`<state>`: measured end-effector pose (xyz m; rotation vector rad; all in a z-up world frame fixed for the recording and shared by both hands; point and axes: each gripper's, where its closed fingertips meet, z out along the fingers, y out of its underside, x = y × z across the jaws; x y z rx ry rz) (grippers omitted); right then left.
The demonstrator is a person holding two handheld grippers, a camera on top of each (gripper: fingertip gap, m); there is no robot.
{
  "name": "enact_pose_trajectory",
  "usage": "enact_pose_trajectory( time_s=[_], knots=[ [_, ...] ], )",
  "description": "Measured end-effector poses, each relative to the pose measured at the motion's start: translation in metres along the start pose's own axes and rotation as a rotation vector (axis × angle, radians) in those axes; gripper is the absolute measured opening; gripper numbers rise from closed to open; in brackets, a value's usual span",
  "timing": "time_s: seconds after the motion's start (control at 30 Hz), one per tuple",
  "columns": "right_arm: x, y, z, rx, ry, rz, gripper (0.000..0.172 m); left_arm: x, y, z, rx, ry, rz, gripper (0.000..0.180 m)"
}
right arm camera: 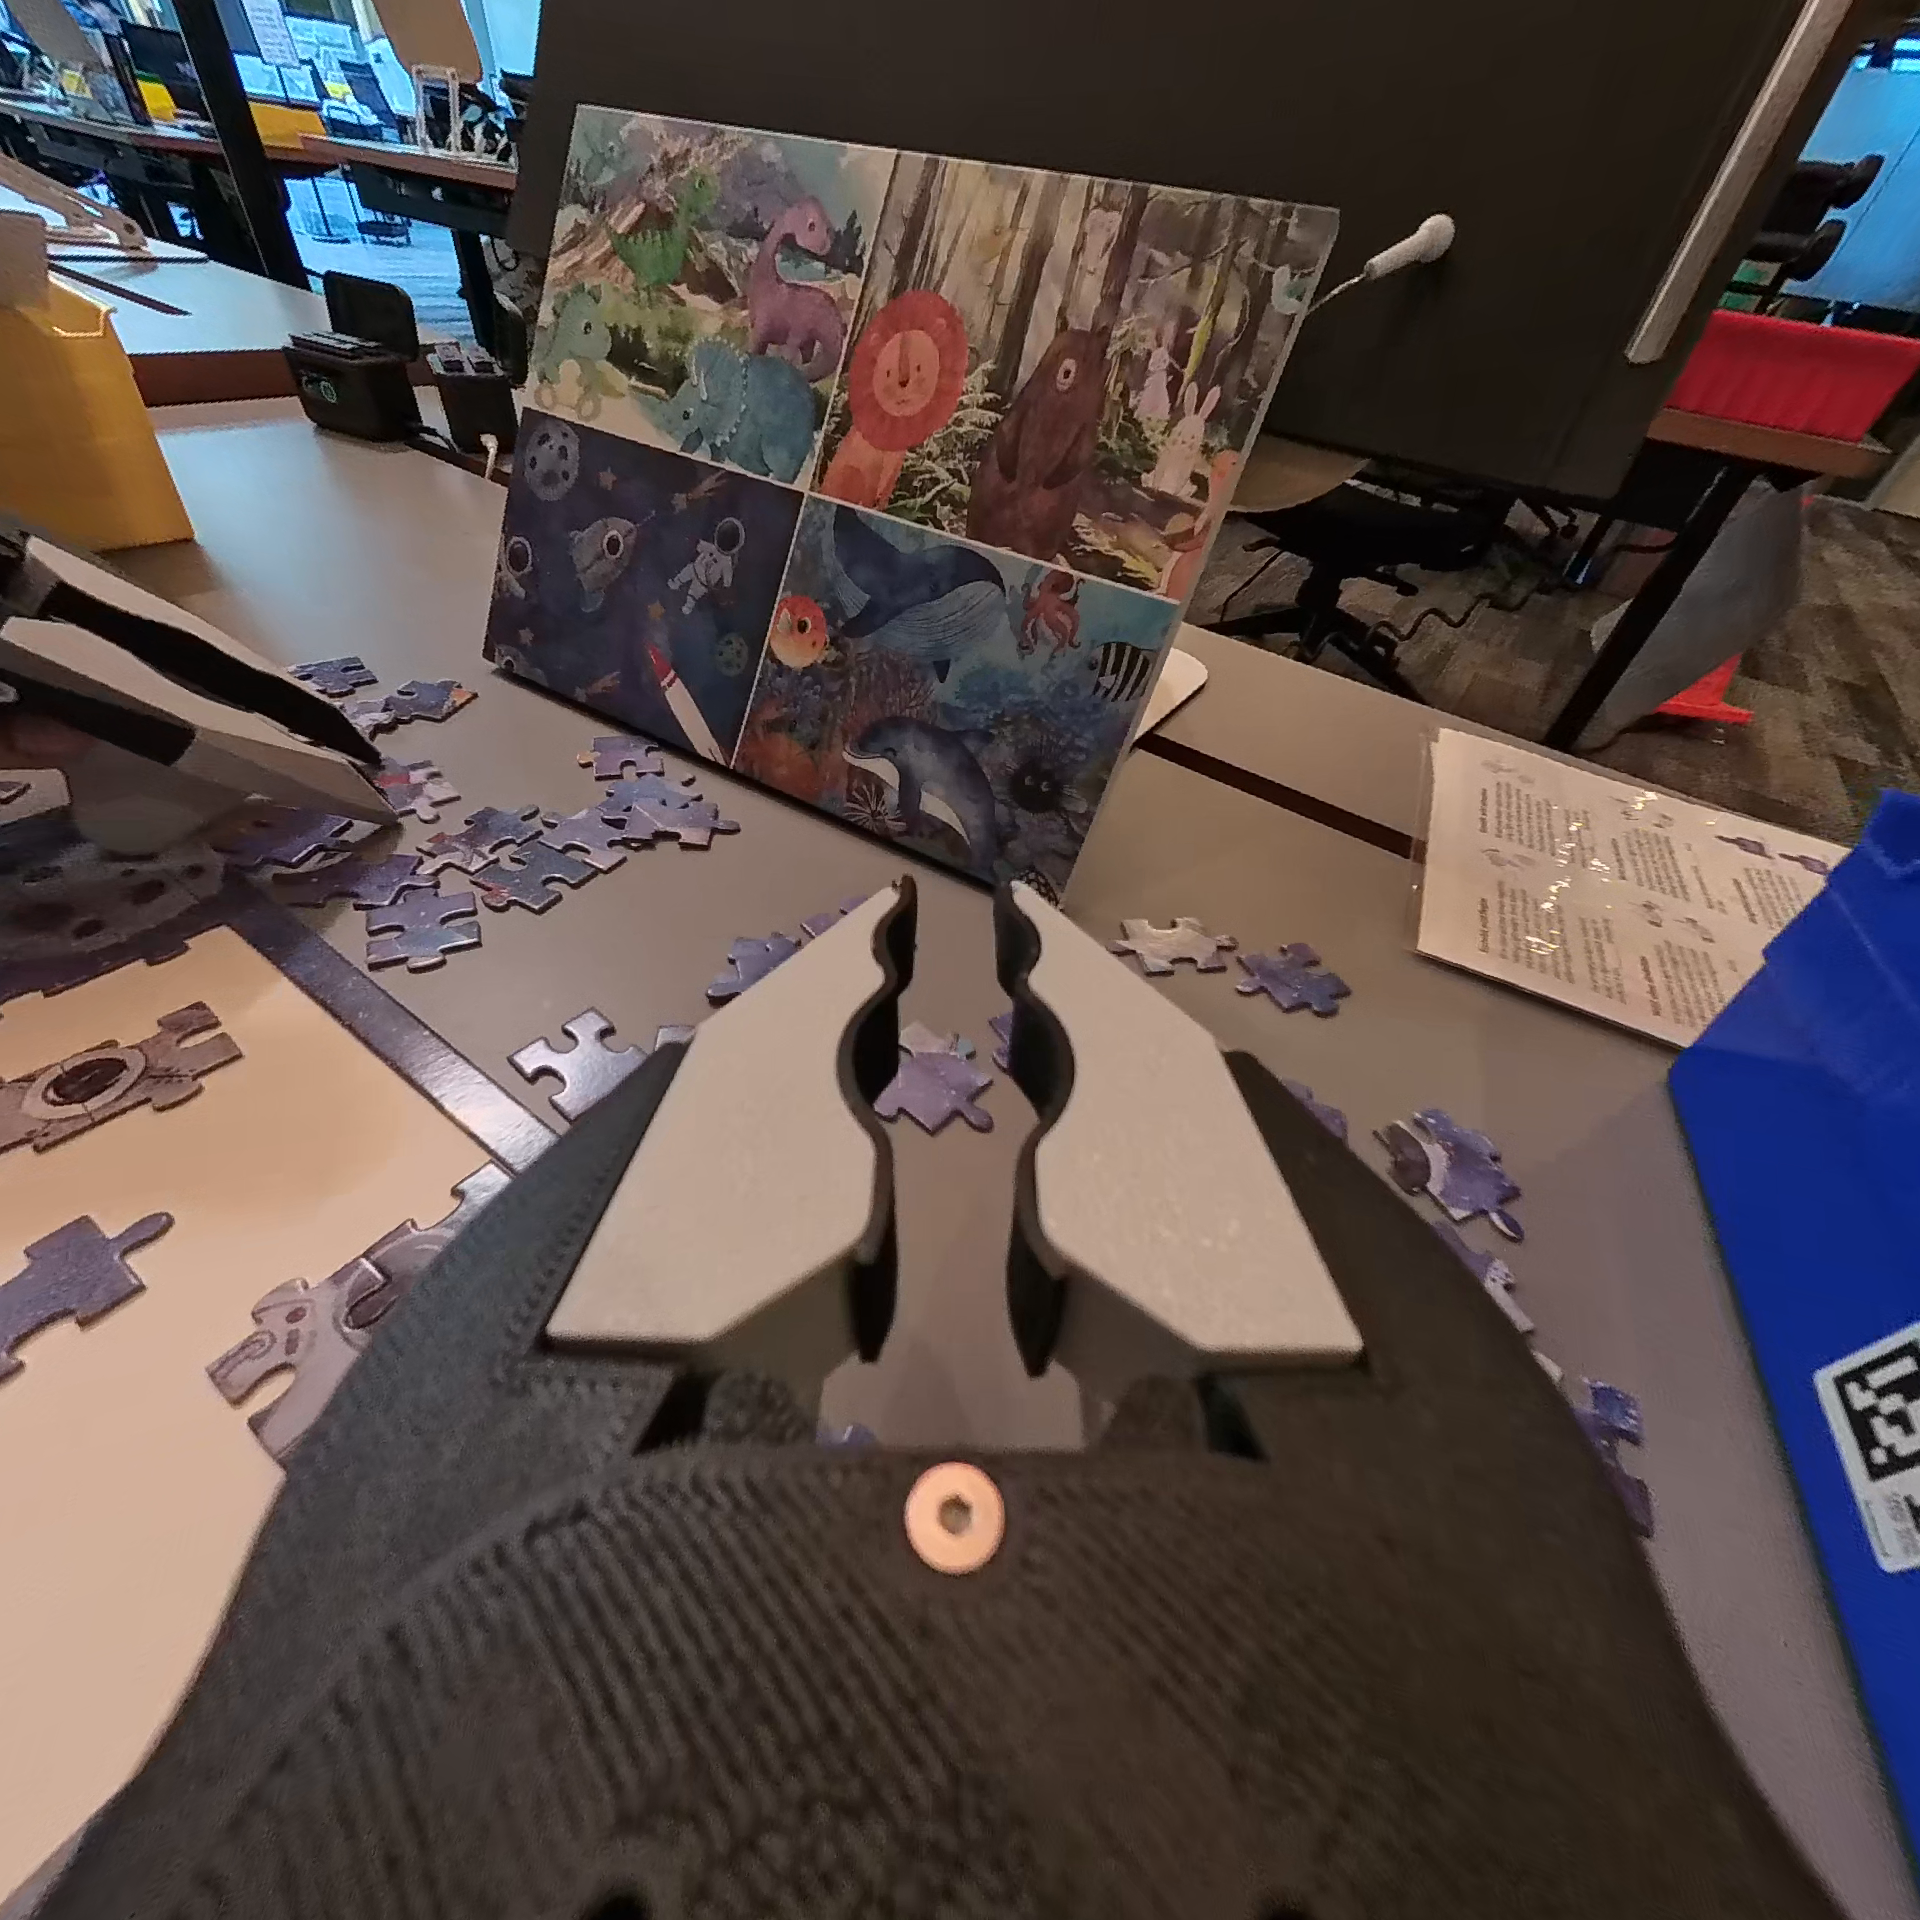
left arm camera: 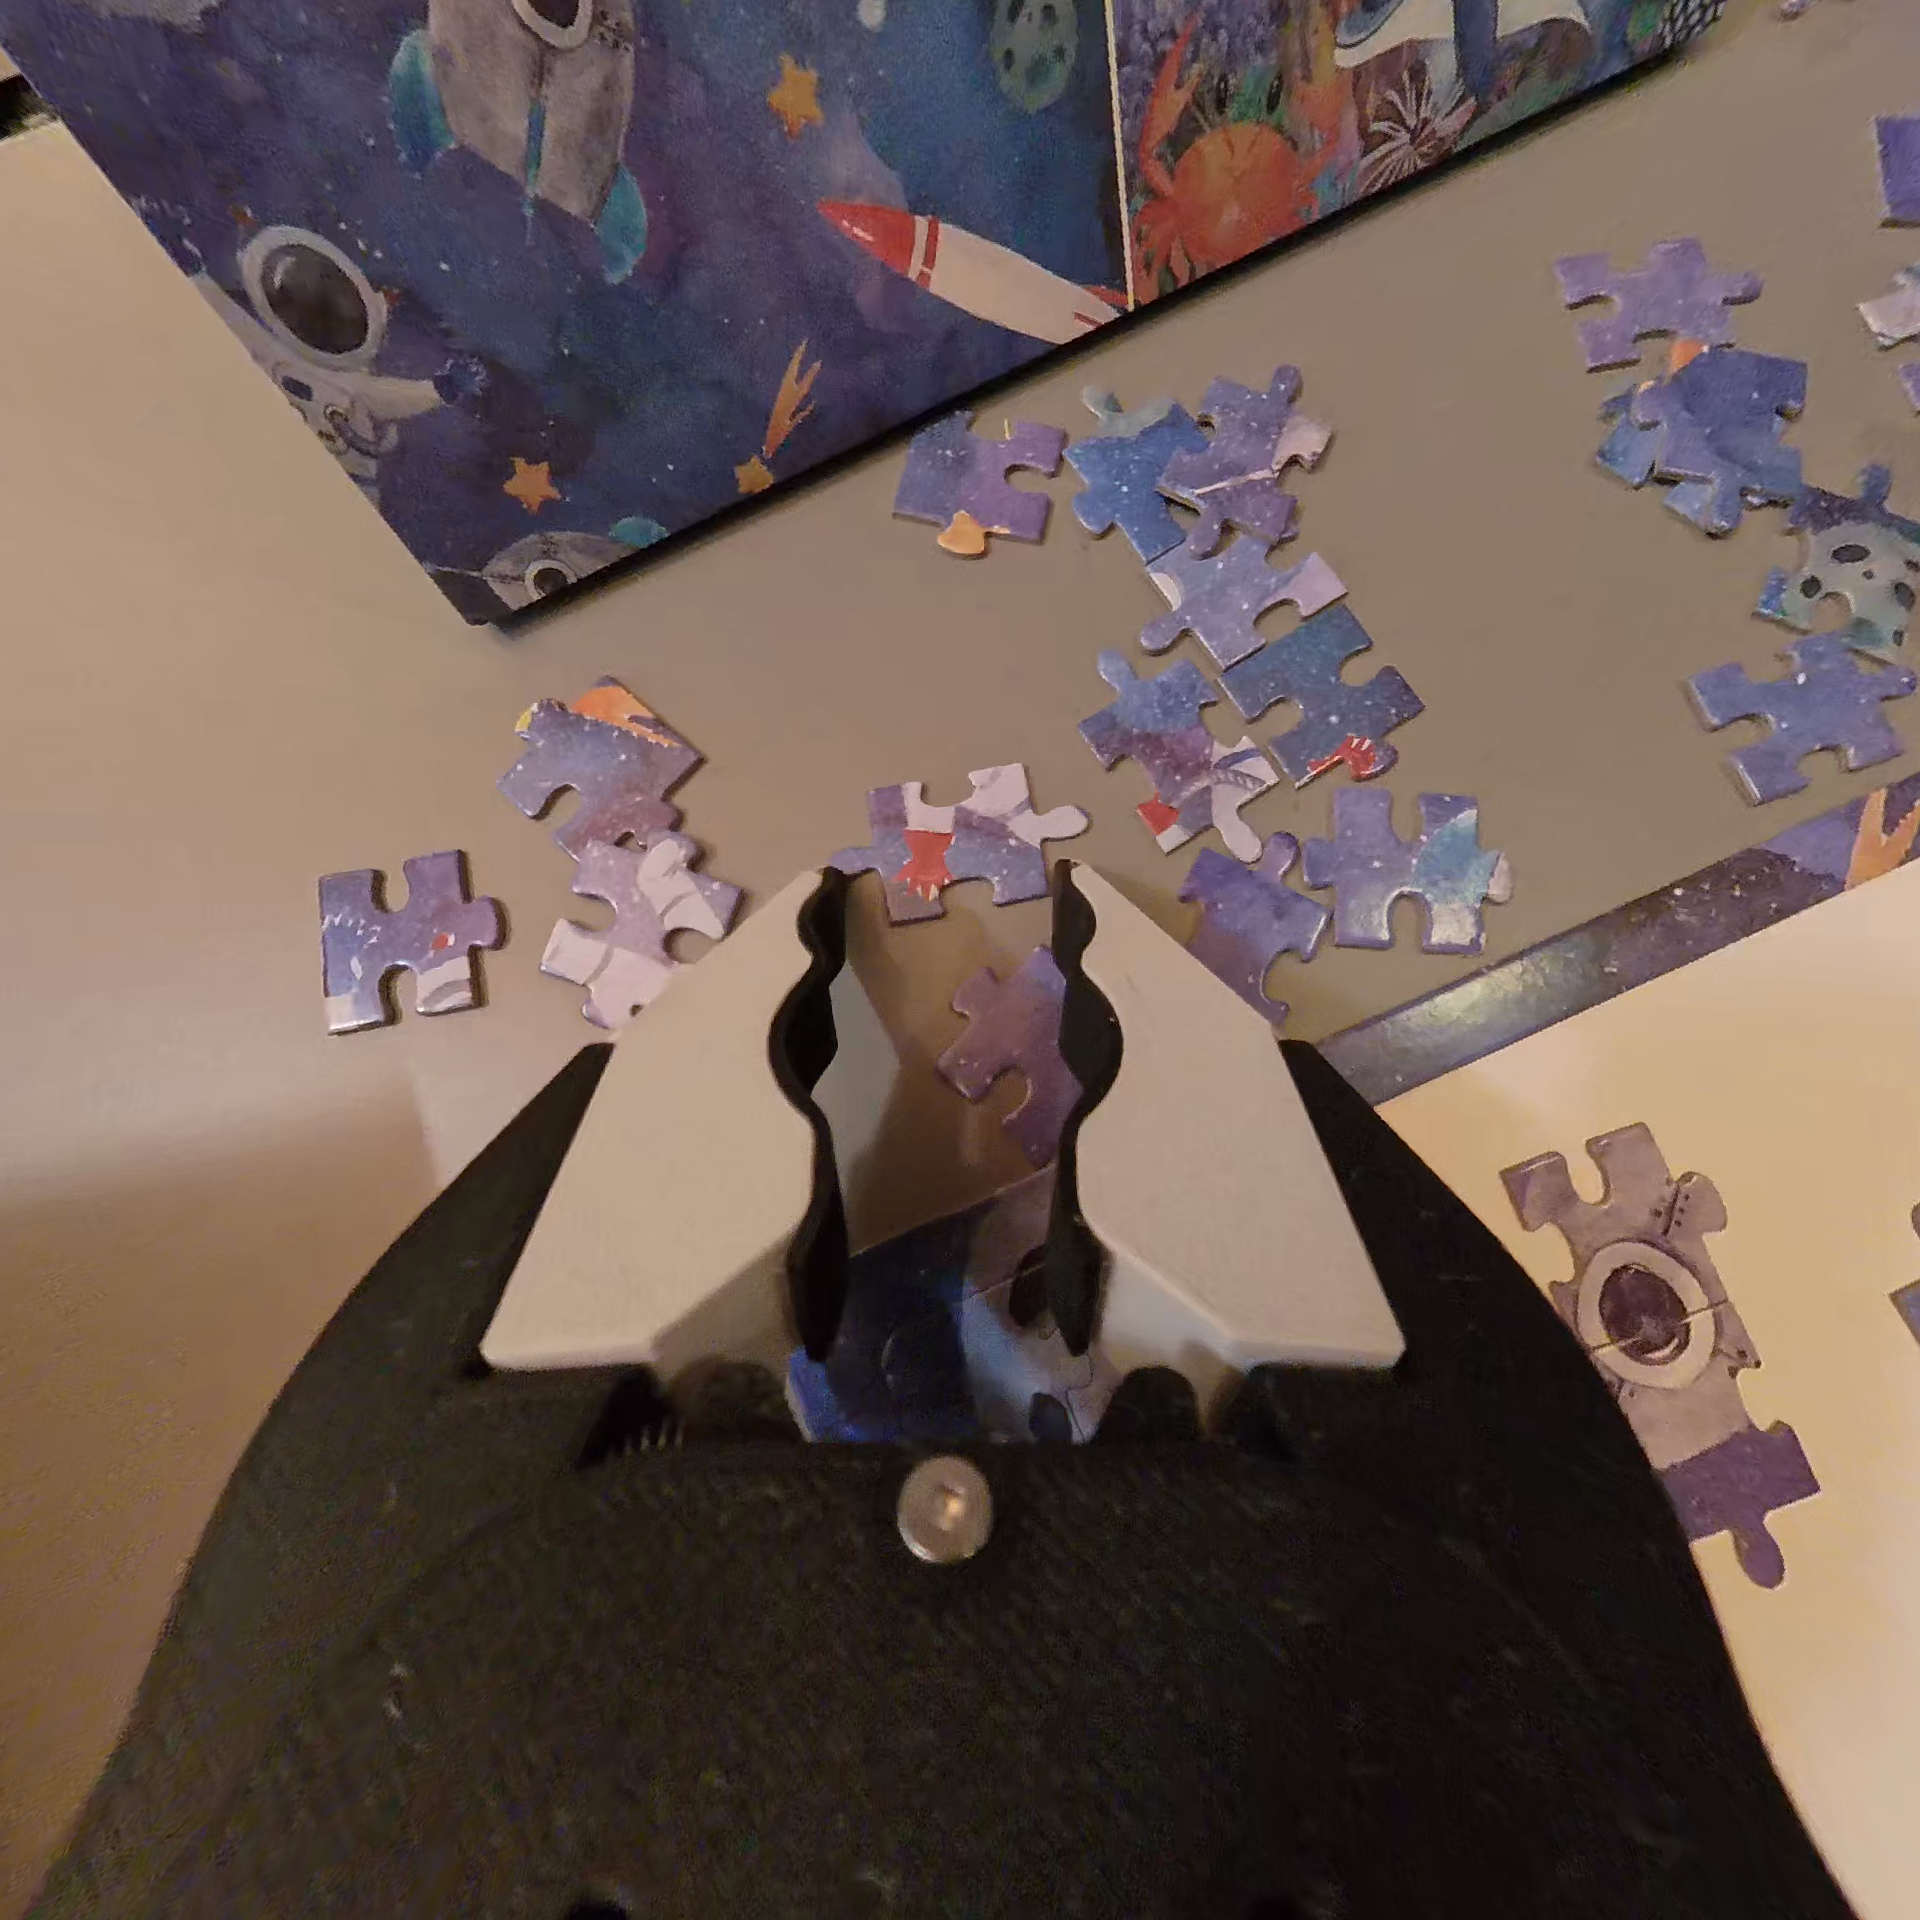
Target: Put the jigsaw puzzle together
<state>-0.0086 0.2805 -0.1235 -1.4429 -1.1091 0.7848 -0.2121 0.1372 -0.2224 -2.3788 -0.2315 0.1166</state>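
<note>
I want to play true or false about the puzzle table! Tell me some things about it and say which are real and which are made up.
1. The picture box stands upright on the grey table. True.
2. All the loose puzzle pieces are green. False: they are mostly purple and blue.
3. The left gripper is open, low over a piece with a red glove. True.
4. The right gripper is clamped on a puzzle piece. False: its fingers stand apart with nothing between them; pieces lie on the table below.
5. A blue box sits by the right gripper. True.
6. The puzzle board is finished. False: only a few pieces lie on it.
</note>
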Motion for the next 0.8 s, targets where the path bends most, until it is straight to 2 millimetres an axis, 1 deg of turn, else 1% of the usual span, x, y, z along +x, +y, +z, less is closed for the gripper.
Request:
enact_pose_trajectory(
  time_s=[0.1,0.27,0.37,0.47,0.57,0.7,0.8],
  knots=[
    [0.001,-0.002,-0.002,0.008,0.003,0.0,0.013,0.002,-0.001,0.001,0.003,0.008,0.008,0.03],
    [0.001,-0.004,-0.003,0.015,0.004,-0.001,0.013,0.001,-0.002,0.0,0.018,0.014,0.009,0.029],
    [0.001,-0.004,-0.003,0.016,0.003,0.0,0.013,0.001,-0.004,-0.006,0.038,0.012,0.016,0.029],
    [-0.001,-0.005,-0.003,0.016,-0.002,0.003,0.013,0.004,-0.006,-0.022,0.06,0.003,0.052,0.029],
    [-0.003,-0.006,-0.003,0.02,-0.008,-0.001,0.013,0.013,-0.003,-0.047,0.088,0.004,0.086,0.029],
    [-0.007,-0.005,-0.001,0.013,-0.02,-0.008,0.013,0.039,0.01,-0.077,0.114,0.066,0.077,0.029],
    [-0.011,-0.003,0.001,0.005,-0.033,-0.009,0.013,0.057,0.025,-0.09,0.12,0.116,0.046,0.029]
  ],
)
